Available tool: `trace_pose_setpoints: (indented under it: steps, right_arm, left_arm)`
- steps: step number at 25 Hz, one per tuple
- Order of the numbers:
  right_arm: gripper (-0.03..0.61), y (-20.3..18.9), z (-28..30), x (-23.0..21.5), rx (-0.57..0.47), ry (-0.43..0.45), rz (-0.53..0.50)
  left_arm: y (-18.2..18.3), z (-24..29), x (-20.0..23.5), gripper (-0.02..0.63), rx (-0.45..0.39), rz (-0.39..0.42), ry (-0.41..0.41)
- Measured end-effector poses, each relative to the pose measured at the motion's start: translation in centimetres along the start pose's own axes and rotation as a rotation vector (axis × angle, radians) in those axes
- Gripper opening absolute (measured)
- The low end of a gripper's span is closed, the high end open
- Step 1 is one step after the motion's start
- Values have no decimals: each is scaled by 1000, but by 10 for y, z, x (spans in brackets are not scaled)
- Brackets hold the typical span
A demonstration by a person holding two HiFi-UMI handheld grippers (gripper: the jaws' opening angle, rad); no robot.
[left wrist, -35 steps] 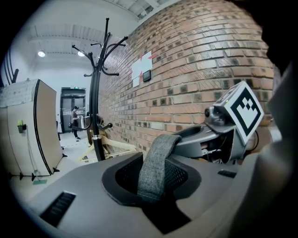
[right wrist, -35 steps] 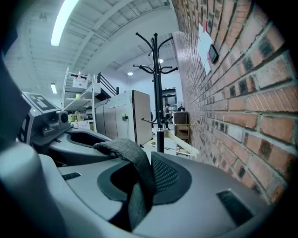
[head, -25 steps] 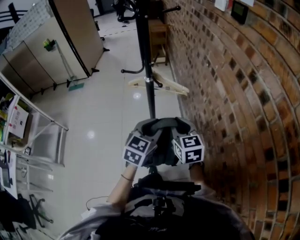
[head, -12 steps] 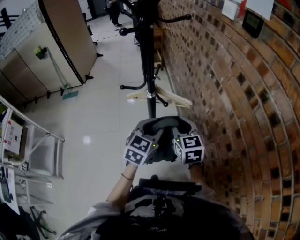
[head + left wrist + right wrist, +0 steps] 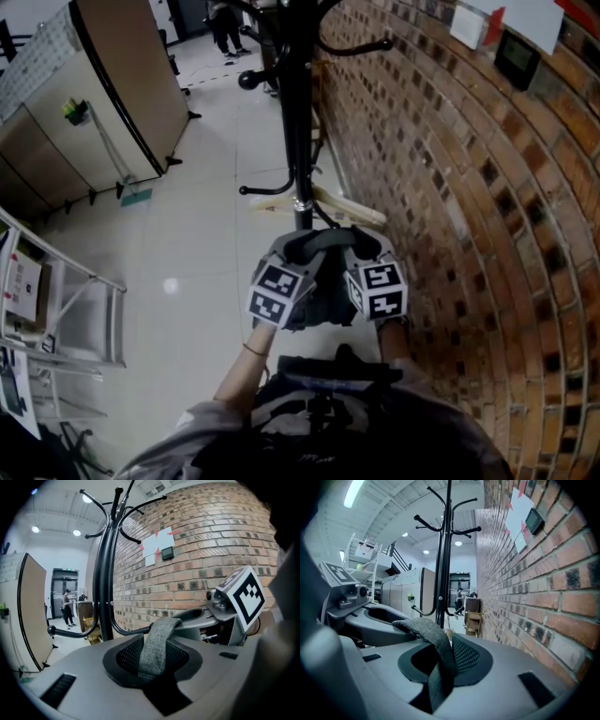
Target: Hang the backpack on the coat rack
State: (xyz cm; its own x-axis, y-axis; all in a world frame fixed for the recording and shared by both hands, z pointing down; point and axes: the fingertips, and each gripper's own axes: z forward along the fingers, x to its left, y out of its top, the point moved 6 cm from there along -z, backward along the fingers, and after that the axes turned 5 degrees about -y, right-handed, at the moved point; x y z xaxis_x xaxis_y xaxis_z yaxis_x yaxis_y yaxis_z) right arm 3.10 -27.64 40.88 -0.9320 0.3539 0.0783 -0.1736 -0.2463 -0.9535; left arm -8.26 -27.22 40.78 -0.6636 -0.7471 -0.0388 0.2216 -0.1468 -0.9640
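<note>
A black coat rack (image 5: 300,112) stands by the brick wall, its curved hooks (image 5: 375,45) at the frame's top; it also rises ahead in the left gripper view (image 5: 104,573) and the right gripper view (image 5: 443,564). My left gripper (image 5: 289,255) and right gripper (image 5: 361,251) are side by side just short of the pole. Both are shut on the backpack's grey woven strap (image 5: 323,242), which bridges from one pair of jaws (image 5: 157,653) to the other (image 5: 436,663). The dark backpack body (image 5: 328,300) hangs between and below them, mostly hidden.
The brick wall (image 5: 450,187) runs close along the right. A pale wooden hanger (image 5: 328,202) lies at the rack's base. A tall brown cabinet (image 5: 122,84) and a metal shelf frame (image 5: 66,309) stand left. A person (image 5: 68,606) stands far off by a wooden stand (image 5: 472,616).
Both grippers have carried the strap forward toward the coat rack. The pole and upper hooks now appear nearer and larger in the head view.
</note>
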Motion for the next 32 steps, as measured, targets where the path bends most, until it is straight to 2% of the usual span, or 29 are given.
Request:
trace_pose_setpoints:
  steps: [9, 23, 32]
  right_arm:
    - [81, 2, 30, -15, 14, 95, -47]
    - [83, 1, 82, -18, 44, 254, -81]
    - [83, -8, 104, -12, 68, 316, -108]
  left_arm:
    - [-1, 18, 12, 104, 25, -26, 55]
    - [-15, 37, 38, 106, 79, -96, 199]
    - [-25, 45, 50, 107, 85, -118, 221]
